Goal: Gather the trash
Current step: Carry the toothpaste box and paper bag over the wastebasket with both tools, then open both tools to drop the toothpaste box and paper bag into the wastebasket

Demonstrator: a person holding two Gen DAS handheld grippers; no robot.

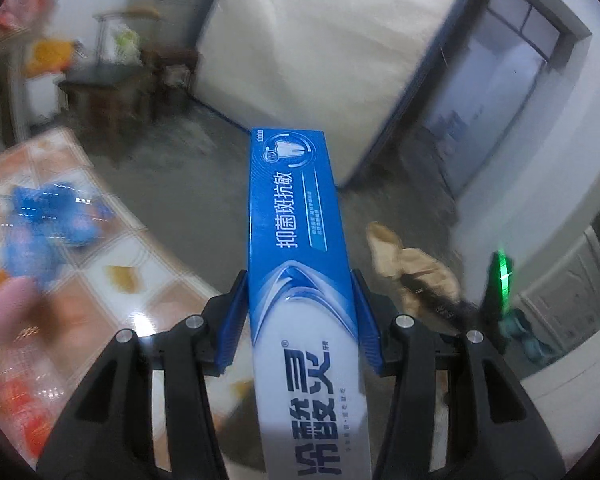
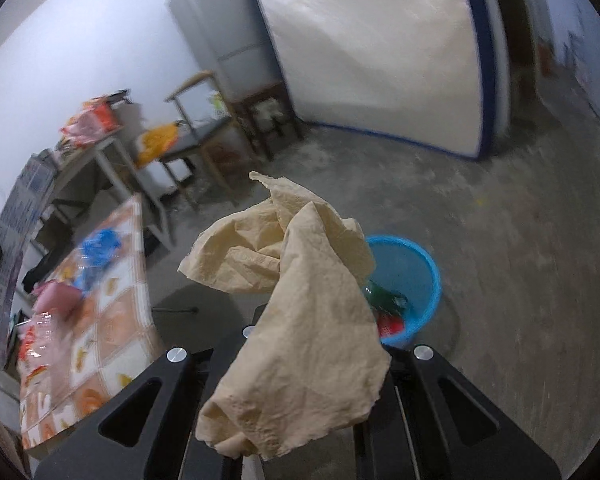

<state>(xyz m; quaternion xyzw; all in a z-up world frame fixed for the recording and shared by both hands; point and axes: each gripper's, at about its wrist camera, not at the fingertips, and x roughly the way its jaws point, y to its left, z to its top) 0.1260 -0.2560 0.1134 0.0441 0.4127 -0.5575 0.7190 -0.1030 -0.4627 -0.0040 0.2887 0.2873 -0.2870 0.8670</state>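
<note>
A long blue and white toothpaste box (image 1: 296, 216) sticks out forward from my left gripper (image 1: 299, 280), which is shut on it with the blue pads against both sides. My right gripper (image 2: 316, 320) is shut on a crumpled beige paper towel (image 2: 300, 288) that covers its fingertips. In the left wrist view the same paper towel (image 1: 412, 264) hangs to the right of the box. A blue plastic bin (image 2: 420, 276) stands on the concrete floor just beyond the paper towel, with green and red trash inside it.
A table with an orange patterned cloth (image 2: 112, 320) stands at the left, carrying a blue plastic bag (image 2: 98, 246), a pink item (image 2: 58, 296) and red wrappers. A mattress (image 2: 380, 60) leans on the far wall, with wooden stools (image 2: 204, 128) and a fridge (image 2: 216, 28) nearby.
</note>
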